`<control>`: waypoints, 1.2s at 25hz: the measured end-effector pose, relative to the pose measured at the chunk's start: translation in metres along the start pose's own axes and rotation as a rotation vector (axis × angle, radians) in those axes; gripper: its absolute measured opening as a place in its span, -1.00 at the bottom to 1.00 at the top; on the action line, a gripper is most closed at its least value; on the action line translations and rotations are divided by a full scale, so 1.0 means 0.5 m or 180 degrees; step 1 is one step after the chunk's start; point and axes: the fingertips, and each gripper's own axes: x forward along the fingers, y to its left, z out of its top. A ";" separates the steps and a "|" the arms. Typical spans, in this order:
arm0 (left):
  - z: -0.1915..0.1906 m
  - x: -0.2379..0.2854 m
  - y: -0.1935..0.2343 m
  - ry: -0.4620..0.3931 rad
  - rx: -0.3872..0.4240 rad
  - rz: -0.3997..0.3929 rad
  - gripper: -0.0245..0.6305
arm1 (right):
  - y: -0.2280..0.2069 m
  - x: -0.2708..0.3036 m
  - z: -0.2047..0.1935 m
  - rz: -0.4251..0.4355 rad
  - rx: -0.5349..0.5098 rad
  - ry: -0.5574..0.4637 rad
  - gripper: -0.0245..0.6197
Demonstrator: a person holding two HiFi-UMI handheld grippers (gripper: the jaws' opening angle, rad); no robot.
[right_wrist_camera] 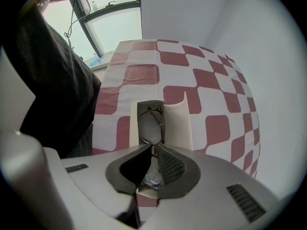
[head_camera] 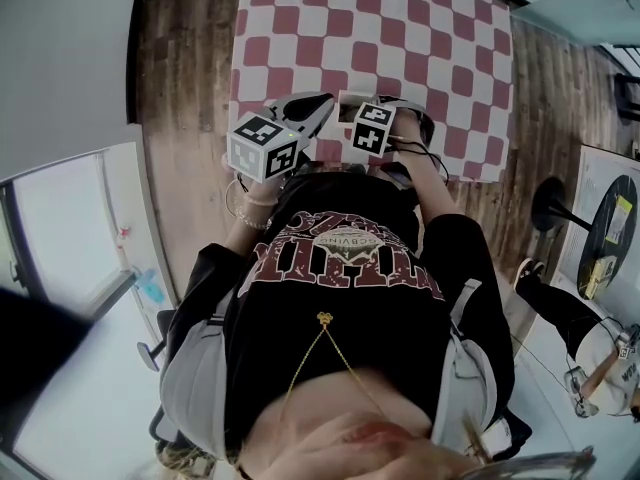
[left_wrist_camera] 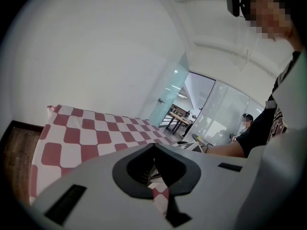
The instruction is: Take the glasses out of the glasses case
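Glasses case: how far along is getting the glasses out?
Done: the glasses case lies open on the checked cloth. In hand: the right gripper has its fingers shut on the glasses at the bridge. To do: lifting them clear; they sit in the case. The left gripper is shut, empty.

On the table (right_wrist_camera: 216,80), glasses case (right_wrist_camera: 184,123) with glasses (right_wrist_camera: 151,126) inside — right tongs (right_wrist_camera: 153,150) on them, left tongs (head_camera: 325,103) beside.

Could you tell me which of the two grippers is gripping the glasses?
The right gripper: its jaws pinch the glasses at the bridge, at the open glasses case. The left gripper has its jaws together, holding nothing.
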 end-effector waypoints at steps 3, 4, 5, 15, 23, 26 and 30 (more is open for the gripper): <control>0.001 0.000 0.000 0.0006 0.0006 -0.0010 -0.90 | -0.001 0.001 0.000 -0.0005 0.0005 0.0007 -0.75; 0.000 0.000 0.000 0.0008 0.0006 -0.0013 -0.90 | -0.001 0.001 0.000 -0.0005 0.0005 0.0012 -0.75; -0.001 0.000 0.000 0.0010 0.0008 -0.0014 -0.90 | -0.001 0.002 -0.001 -0.0007 0.0005 0.0014 -0.75; -0.006 -0.004 -0.004 0.0022 0.0015 -0.0043 -0.90 | 0.001 -0.003 0.000 -0.0066 -0.0016 -0.0052 -0.76; -0.007 -0.007 -0.001 0.0024 0.0008 -0.0049 -0.90 | -0.001 -0.015 0.002 -0.0100 0.0077 -0.0165 -0.81; -0.008 -0.009 0.000 0.0026 0.0009 -0.0043 -0.90 | -0.001 -0.018 0.002 -0.0110 0.0095 -0.0181 -0.81; -0.011 -0.009 0.002 0.0025 -0.0007 -0.0045 -0.90 | -0.004 -0.022 0.000 -0.0148 0.0139 -0.0214 -0.82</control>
